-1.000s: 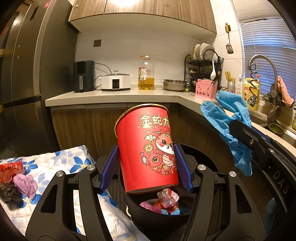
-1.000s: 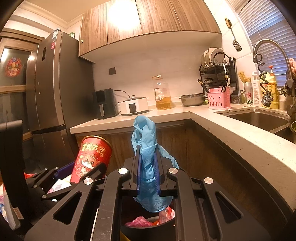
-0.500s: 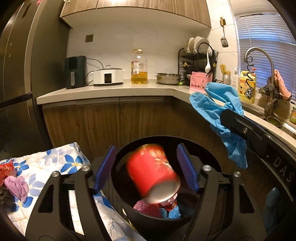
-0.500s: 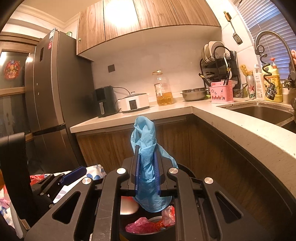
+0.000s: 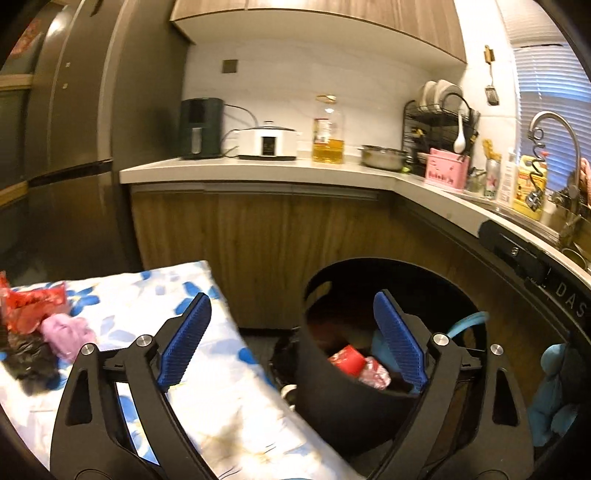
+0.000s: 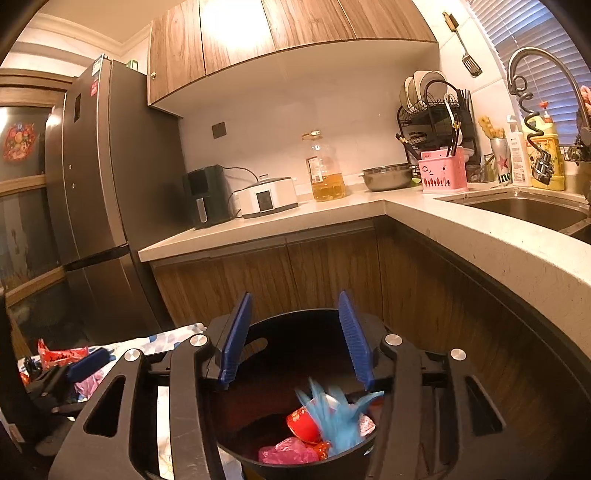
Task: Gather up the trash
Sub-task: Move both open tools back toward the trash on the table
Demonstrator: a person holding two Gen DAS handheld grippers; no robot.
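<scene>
Both jaws opening, nothing between them: left gripper (image 5: 291, 343) beside the black bin (image 5: 354, 413), right gripper (image 6: 295, 336) over its mouth; blue glove (image 6: 336, 421) blurred inside, on red cup (image 6: 303, 424) and pink wrapper (image 6: 288, 452).

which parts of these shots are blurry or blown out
Right wrist view: the falling blue rubber glove over the black round trash bin is motion-smeared, and glare whitens the wooden upper cabinet. Left wrist view: the whole frame is softly blurred, worst on the blue-flowered white cloth.
</scene>
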